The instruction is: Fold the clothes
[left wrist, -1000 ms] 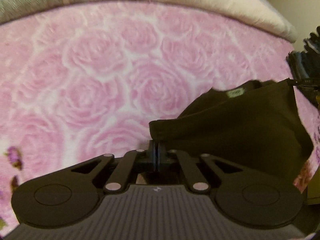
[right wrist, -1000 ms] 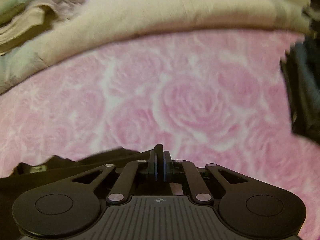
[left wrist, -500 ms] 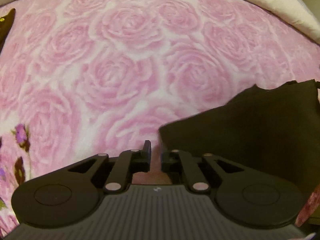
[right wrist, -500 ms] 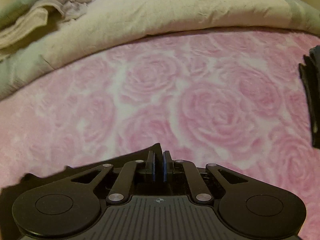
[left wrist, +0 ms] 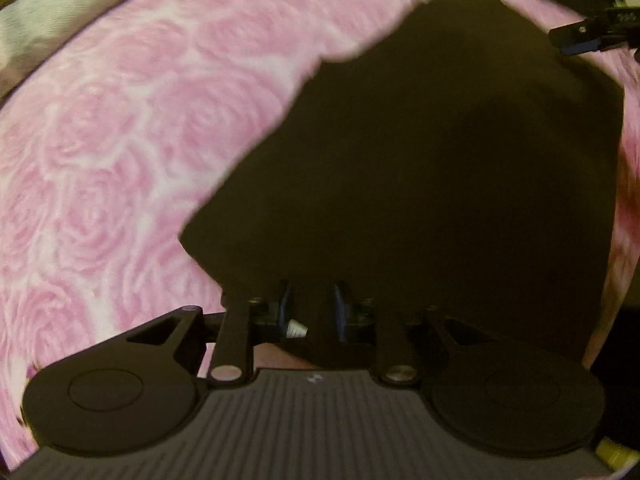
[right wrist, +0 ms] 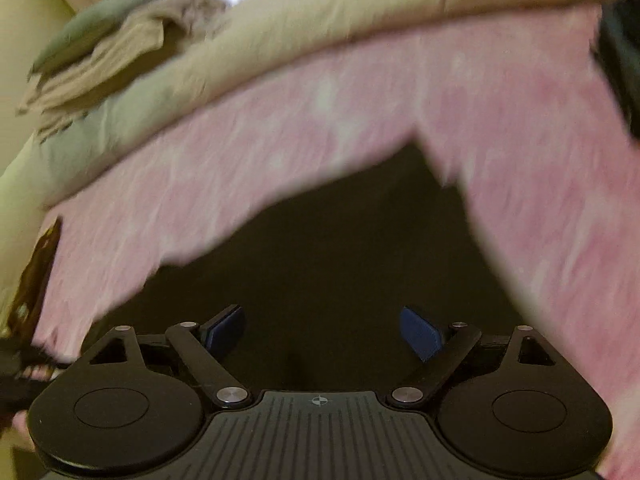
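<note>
A dark garment point(left wrist: 420, 168) is lying spread on a bed covered by a pink rose-patterned blanket point(left wrist: 120, 140). In the left wrist view the garment is filling the centre and the 3 o'clock side of the picture, with the pink blanket showing from 7 o'clock round to 12 o'clock.

The left tool point(left wrist: 310, 308) is sitting at 6 o'clock, pointing steeply down at the cloth. Its jaws are opening, with a narrow gap between the blue pads point(left wrist: 285, 304); dark cloth is lying between and under them, and the pads are not pressing on it. A small white tag point(left wrist: 296, 328) is showing just beside the left-hand pad.

In the right wrist view, which is blurred, the right tool point(right wrist: 322, 330) is at 6 o'clock with its jaws opening and already spread wide. The garment point(right wrist: 332, 248) is lying below and ahead of it, rising to a point toward 1 o'clock, and nothing is pinched between the pads point(right wrist: 420, 334).

Beyond the blanket, toward 12 o'clock, a pale beige duvet point(right wrist: 360, 12) is bunched along the bed. At 10 o'clock a heap of folded grey and tan cloth point(right wrist: 104, 52) is resting on it. At 2 o'clock in the left wrist view, the tip of the other tool is just entering the edge of the picture.
</note>
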The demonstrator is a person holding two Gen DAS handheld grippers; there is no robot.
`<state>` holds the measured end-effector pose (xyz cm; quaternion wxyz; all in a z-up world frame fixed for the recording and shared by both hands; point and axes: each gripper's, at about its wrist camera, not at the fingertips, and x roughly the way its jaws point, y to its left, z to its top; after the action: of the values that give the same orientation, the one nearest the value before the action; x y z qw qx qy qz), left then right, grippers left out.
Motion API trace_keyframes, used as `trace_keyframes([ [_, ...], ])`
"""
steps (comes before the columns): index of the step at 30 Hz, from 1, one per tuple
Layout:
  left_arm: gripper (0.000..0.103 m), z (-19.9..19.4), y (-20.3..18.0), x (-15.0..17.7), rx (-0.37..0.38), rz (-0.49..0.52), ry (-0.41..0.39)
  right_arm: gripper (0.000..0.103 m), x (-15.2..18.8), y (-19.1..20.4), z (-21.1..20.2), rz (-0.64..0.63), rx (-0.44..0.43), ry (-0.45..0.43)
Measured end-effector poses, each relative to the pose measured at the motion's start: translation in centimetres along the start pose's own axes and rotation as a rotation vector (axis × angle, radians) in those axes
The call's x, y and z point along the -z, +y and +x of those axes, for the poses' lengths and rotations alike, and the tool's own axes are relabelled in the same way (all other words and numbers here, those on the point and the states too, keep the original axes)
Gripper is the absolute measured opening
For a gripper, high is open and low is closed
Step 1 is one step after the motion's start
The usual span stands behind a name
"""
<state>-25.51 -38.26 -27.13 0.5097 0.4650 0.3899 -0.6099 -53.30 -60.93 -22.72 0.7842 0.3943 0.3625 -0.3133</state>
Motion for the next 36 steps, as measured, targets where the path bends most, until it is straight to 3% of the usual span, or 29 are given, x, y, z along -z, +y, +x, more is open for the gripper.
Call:
trace_keyframes([
  [4,0.020,-0.3,1.5,1.0,0.046,0.094,-0.029,0.088,4.7,0.0,0.4,0.140,0.100,0.084],
  [7,0.028,-1.4,2.5,2.0,0.049,0.224,-0.067,0.088,7.5,2.2,-1.2,0.170,0.162,0.036],
  [9,0.033,-2.3,2.6,3.5,0.022,0.407,-0.110,0.088,9.5,4.9,-2.1,0.155,0.203,0.015],
  [11,0.050,-2.7,2.2,5.5,-0.033,0.629,-0.157,0.088,11.9,8.3,-2.7,0.118,0.228,0.013],
  [14,0.062,-2.8,1.5,9.2,-0.122,1.003,-0.248,0.088,15.5,14.7,-2.0,-0.031,0.235,0.044],
  [17,0.064,-1.9,1.1,12.0,-0.156,1.280,-0.338,0.088,18.9,20.4,-0.6,-0.189,0.249,0.086],
  [21,0.063,0.0,0.4,13.4,-0.160,1.473,-0.430,0.088,22.0,24.8,0.6,-0.307,0.244,0.114],
  [27,0.060,1.6,0.1,12.8,-0.179,1.638,-0.508,0.088,25.6,27.1,1.0,-0.423,0.308,0.128],
  [29,0.030,2.1,-0.3,12.6,-0.192,1.676,-0.507,0.088,26.5,27.8,1.2,-0.472,0.325,0.126],
  [31,0.011,2.8,-0.4,11.8,-0.197,1.683,-0.476,0.088,27.3,28.5,1.8,-0.550,0.332,0.127],
  [36,0.009,2.5,-0.5,9.8,-0.128,1.628,-0.432,0.088,30.3,30.5,4.3,-0.833,0.381,0.157],
])
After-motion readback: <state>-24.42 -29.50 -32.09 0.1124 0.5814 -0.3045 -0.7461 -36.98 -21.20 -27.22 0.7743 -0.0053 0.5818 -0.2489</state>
